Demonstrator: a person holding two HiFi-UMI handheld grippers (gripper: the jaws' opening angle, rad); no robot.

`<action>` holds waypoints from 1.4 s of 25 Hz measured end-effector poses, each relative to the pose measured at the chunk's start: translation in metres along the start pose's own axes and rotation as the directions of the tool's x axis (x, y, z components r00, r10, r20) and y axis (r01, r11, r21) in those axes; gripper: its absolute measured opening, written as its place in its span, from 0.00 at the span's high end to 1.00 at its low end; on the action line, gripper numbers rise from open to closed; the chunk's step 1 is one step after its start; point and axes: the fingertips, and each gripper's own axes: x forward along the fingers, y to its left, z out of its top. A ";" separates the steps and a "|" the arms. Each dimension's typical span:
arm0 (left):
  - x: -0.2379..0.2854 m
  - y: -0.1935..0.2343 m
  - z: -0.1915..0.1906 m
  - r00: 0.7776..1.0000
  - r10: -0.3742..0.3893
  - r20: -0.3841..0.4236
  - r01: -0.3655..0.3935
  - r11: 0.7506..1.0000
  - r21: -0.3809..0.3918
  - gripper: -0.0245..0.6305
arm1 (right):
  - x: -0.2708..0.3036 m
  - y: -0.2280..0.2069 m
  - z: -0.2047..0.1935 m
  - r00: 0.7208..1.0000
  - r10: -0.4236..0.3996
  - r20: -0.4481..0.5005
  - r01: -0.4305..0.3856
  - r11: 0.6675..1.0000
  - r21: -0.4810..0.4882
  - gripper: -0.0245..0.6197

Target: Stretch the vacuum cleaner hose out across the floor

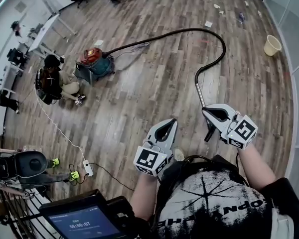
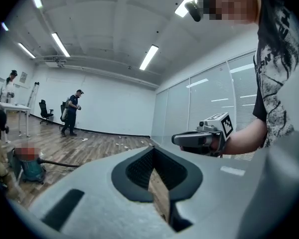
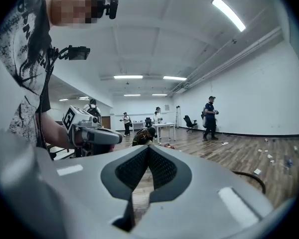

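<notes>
Looking down from the head view, I count 1 black hose (image 1: 189, 29) running from 1 red-and-teal vacuum cleaner (image 1: 95, 61) at upper left. It arches across the top centre of the floor (image 1: 139, 98), then hooks down on the right into 1 metal wand (image 1: 201, 93), whose end shows close to my right tongs (image 1: 205, 109). Both of my 2 tools, the left tongs (image 1: 172, 121) included, are closed with nothing between the jaws. I judge the hose light, soft and springy, likely to keep its curl. The wand looks stiff and smooth and may slip, so I would clamp where hose meets wand. The cleaner may roll if pulled hard. 1 yellow bucket (image 1: 272, 45) sits upper right.
</notes>
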 end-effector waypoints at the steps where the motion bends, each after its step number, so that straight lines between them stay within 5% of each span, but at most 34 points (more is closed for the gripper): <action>1: 0.007 0.018 0.007 1.000 -0.016 -0.007 0.016 1.000 0.001 0.96 | 0.014 -0.010 0.006 1.000 -0.017 -0.006 0.017 1.000 0.002 0.95; 11: -0.032 0.054 -0.023 0.993 -0.113 0.021 0.113 0.993 0.020 0.96 | 0.049 0.033 -0.033 0.993 -0.113 -0.040 0.112 0.993 -0.029 0.95; 15: -0.027 0.071 -0.018 0.993 -0.120 0.021 0.120 0.993 0.006 0.96 | 0.068 0.022 -0.020 0.993 -0.112 -0.046 0.110 0.993 -0.034 0.95; 24: 0.017 0.124 -0.005 0.995 -0.097 -0.018 0.097 0.995 -0.009 0.96 | 0.118 -0.038 -0.005 0.996 -0.069 -0.049 0.068 0.997 -0.025 0.95; 35: 0.175 0.133 0.041 0.986 -0.150 -0.077 0.155 0.986 0.057 0.96 | 0.089 -0.196 0.017 0.992 -0.125 0.017 0.125 0.992 -0.018 0.95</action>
